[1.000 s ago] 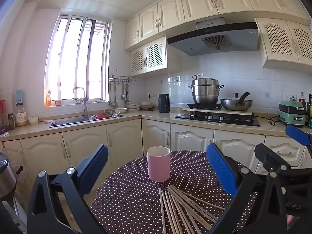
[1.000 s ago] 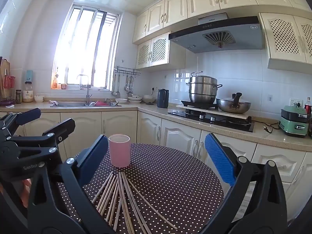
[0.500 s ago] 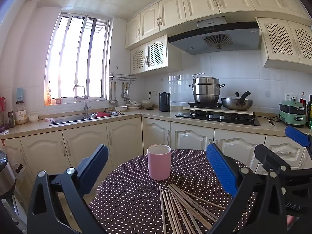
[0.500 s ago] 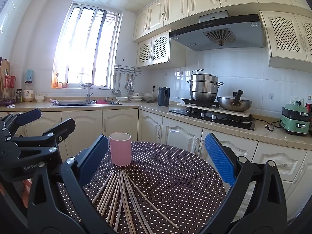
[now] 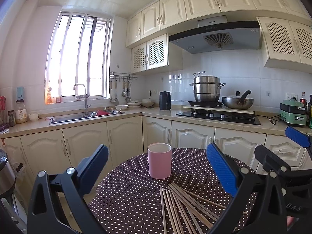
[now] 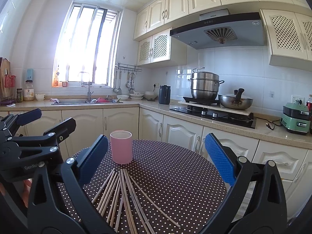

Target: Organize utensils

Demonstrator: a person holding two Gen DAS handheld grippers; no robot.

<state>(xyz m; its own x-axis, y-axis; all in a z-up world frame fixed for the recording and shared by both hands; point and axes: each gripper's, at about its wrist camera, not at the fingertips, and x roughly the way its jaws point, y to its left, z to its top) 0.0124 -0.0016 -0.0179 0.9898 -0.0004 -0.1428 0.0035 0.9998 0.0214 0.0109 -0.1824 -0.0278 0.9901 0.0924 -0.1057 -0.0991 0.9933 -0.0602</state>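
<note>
Chopsticks (image 5: 181,206) fanned out (pale wood), pink cup (image 5: 159,160)

chopsticks (image 5: 183,208) — near ends cut off by the bottom edge in both wrist views | pink cup (image 6: 121,147) — inside hidden behind its rim | sink (image 5: 78,117) — contents too small to name | right gripper (image 5: 276,152) — partly cut by the left view's right edge | hood lettering unreadable

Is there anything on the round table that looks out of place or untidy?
Yes. The wooden chopsticks lie loose on the polka-dot tablecloth, fanned out and crossing each other, beside the upright pink cup instead of inside it. Nothing looks spilled or damaged.
</note>
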